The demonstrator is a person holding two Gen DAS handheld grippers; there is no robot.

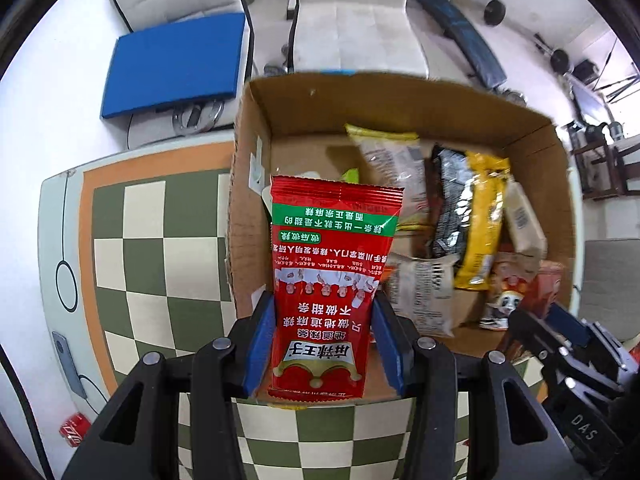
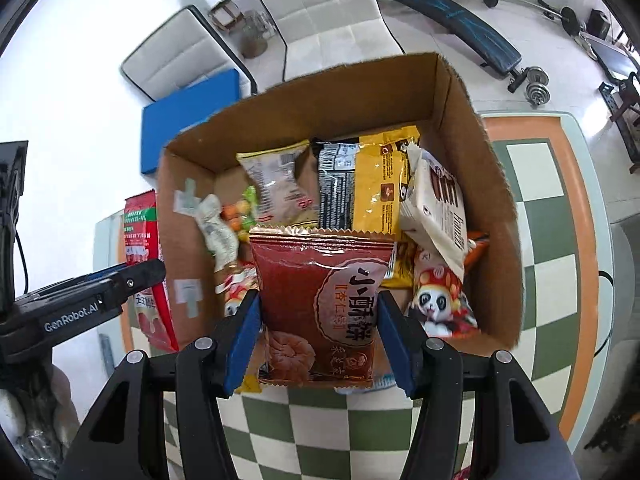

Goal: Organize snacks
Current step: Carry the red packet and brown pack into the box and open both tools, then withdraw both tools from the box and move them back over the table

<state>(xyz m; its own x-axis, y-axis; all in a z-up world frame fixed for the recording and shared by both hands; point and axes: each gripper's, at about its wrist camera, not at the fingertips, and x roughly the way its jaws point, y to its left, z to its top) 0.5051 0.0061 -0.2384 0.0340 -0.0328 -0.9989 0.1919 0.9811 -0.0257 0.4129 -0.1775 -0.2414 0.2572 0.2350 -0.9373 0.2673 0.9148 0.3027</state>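
Currently, left wrist view: left claw [image 1: 323,354] was clamped on a red spicy-strip packet [image 1: 332,276], held over the left wall of the cardboard box [image 1: 400,96] on the checkered table [image 1: 160,248]. Box already held several snack packs.

Right wrist view: right claw [image 2: 318,340] gripped a brown pastry packet [image 2: 320,304] above the box's near edge, over a panda packet [image 2: 442,304] inside.

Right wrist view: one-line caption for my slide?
Right hand-held gripper holds a brown pastry packet above the snack-filled cardboard box.
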